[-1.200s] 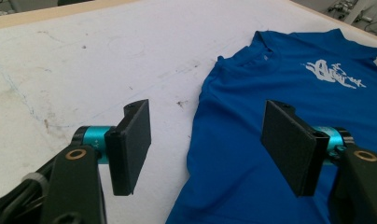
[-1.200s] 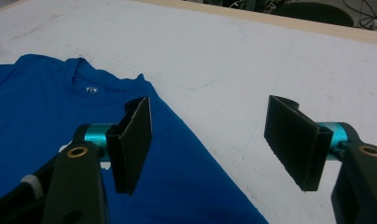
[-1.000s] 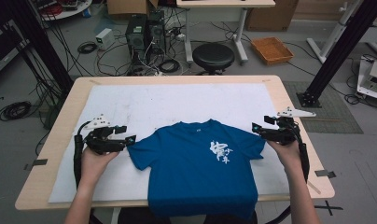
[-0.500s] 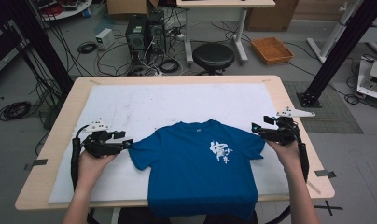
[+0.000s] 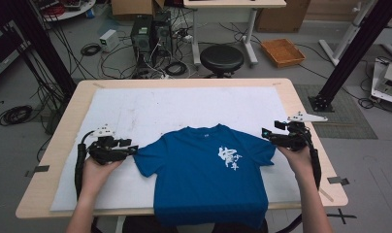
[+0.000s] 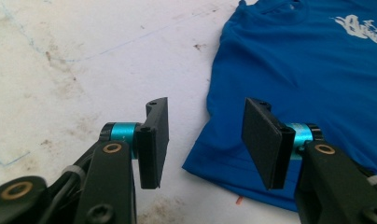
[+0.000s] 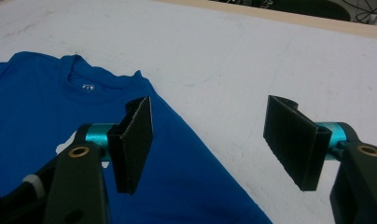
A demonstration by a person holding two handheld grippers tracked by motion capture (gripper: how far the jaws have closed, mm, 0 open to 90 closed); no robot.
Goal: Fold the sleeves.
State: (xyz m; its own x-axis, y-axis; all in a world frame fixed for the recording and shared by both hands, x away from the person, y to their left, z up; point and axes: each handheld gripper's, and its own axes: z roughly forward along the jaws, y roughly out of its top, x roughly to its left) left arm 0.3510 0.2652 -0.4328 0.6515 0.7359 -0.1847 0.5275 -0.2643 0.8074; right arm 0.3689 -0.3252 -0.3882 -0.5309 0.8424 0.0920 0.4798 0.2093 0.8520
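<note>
A blue T-shirt point(image 5: 204, 179) with white print lies flat on the white mat point(image 5: 184, 107), its lower hem hanging over the table's near edge. My left gripper point(image 5: 134, 149) is at the tip of the shirt's left sleeve. In the left gripper view the gripper point(image 6: 206, 112) is open and its jaws have just been closing. The sleeve hem point(image 6: 214, 161) lies between them, untouched by the pads. My right gripper point(image 5: 266, 134) is at the right sleeve. In the right gripper view it point(image 7: 210, 109) stands wide open over the shirt's shoulder edge point(image 7: 186, 140), holding nothing.
The mat covers most of the wooden table point(image 5: 305, 126). Beyond the far edge are a black stool point(image 5: 221, 58), a computer tower point(image 5: 143, 34) with cables, and an orange tray point(image 5: 281, 51). Black frame posts point(image 5: 349, 53) stand at both sides.
The left gripper's jaws stand narrower than before, at the left sleeve tip. The right gripper and the shirt have stayed in place.
</note>
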